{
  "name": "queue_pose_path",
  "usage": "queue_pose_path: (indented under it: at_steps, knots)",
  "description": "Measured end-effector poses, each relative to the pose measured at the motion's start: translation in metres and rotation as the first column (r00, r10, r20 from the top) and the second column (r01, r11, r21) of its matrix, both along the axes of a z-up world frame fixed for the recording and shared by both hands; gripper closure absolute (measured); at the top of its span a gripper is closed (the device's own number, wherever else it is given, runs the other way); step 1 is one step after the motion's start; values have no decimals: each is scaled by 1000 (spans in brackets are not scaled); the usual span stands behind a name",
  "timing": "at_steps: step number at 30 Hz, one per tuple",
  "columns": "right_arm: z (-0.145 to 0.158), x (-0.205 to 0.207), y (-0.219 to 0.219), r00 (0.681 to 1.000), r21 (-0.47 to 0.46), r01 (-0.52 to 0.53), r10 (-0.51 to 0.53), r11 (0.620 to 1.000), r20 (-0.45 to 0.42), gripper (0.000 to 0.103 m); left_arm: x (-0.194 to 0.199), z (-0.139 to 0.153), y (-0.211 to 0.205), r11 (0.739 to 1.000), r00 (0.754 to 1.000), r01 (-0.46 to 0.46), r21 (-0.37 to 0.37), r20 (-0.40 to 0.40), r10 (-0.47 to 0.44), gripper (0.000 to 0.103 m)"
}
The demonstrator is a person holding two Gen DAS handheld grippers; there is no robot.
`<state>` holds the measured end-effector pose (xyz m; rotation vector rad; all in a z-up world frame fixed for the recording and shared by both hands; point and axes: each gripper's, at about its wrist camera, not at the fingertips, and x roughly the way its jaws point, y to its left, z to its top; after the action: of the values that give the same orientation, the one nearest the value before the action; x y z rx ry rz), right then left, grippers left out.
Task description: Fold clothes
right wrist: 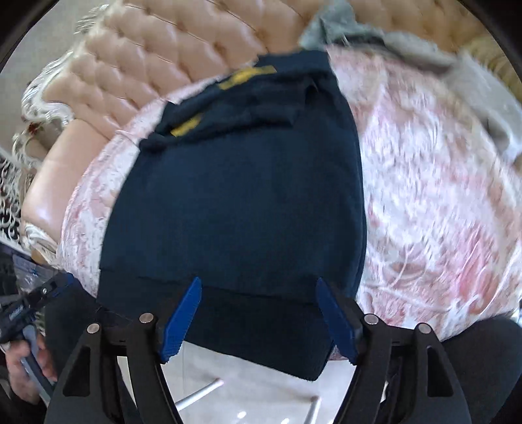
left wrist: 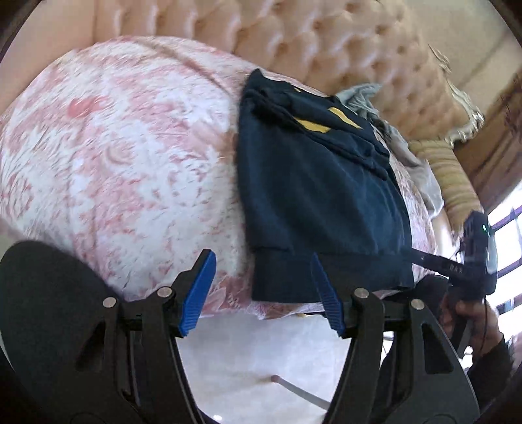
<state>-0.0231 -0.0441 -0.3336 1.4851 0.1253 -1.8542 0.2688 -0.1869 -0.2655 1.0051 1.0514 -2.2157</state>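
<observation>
The navy garment (right wrist: pixel 235 202) lay part-folded on the floral cover (left wrist: pixel 114 156), its hem just ahead of the right gripper (right wrist: pixel 257 313). Both that and the left gripper (left wrist: pixel 261 287) stood open, empty. A fold appeared finished; the next would require regripping the hem.

The grey garment (right wrist: pixel 342 26) is cut off by the top frame edge. Motion blur obscures the pink floral bedspread (right wrist: pixel 424 182) pattern and the navy garment's (right wrist: pixel 235 195) yellow markings.

Navy garment (right wrist: pixel 241 208) – folded, yellow stripes, flat on pink floral bedspread (left wrist: pixel 114 156), hem seemingly overhanging edge.
</observation>
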Motion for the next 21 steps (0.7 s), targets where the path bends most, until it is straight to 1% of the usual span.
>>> queue_pose_path:
  at_steps: [2, 4, 6, 8, 9, 11, 12, 13, 14, 15, 16, 17, 18, 19, 20, 21]
  knots:
    - [-1, 1, -1, 1000, 14, -18, 18, 1000, -14, 28, -1, -4, 0, 1000, 1000, 19, 1, -5, -19, 39]
    - [-1, 9, -7, 997, 55, -59, 62, 997, -53, 26, -5, -13, -3, 1000, 1000, 22, 13, 3, -22, 39]
    - [-2, 16, -13, 991, 94, -96, 104, 991, -89, 19, -4, -19, -5, 999, 1000, 15, 30, 9, -15, 39]
    - [-4, 22, -17, 985, 116, -117, 130, 986, -112, 14, -4, -22, -7, 999, 1000, 14, 38, 9, -14, 39]
    - [-4, 22, -18, 984, 127, -124, 139, 984, -116, 13, -3, -20, -8, 999, 1000, 14, 31, 7, -14, 39]
    - [-3, 22, -21, 981, 147, -135, 153, 980, -117, 13, -3, -12, -13, 1000, 1000, 8, -26, 4, -8, 39]
    - [-1, 20, -21, 981, 152, -138, 156, 979, -112, 13, -5, -3, -16, 995, 1000, 13, -97, -2, -13, 39]
    - [5, 15, -21, 983, 143, -131, 147, 981, -108, 13, -9, 8, -20, 982, 1000, 24, -189, 4, -24, 39]
    - [13, 8, -20, 985, 117, -116, 129, 986, -110, 13, -15, 16, -23, 961, 999, 41, -274, 15, -38, 39]
    - [25, -5, -23, 989, 65, -105, 111, 992, -102, 13, -27, 28, -27, 910, 997, 79, -406, 42, -68, 39]
    - [39, -20, -29, 992, 4, -94, 94, 996, -87, 13, -39, 38, -30, 838, 992, 124, -531, 82, -95, 39]
    - [53, -35, -35, 994, -57, -82, 77, 995, -71, 13, -56, 39, -31, 736, 980, 197, -647, 162, -120, 39]
    - [67, -50, -40, 997, -118, -68, 62, 991, -54, 13, -73, 39, -33, 618, 960, 276, -736, 245, -136, 39]
    - [81, -66, -55, 995, -158, -89, 82, 983, -49, 13, -89, 31, -35, 505, 928, 370, -780, 339, -157, 39]
    - [94, -82, -74, 992, -190, -124, 116, 974, -50, 13, -104, 19, -36, 399, 890, 455, -796, 425, -168, 39]
    - [103, -96, -96, 985, -194, -169, 159, 966, -65, 13, -117, 5, -40, 331, 851, 525, -784, 494, -178, 39]
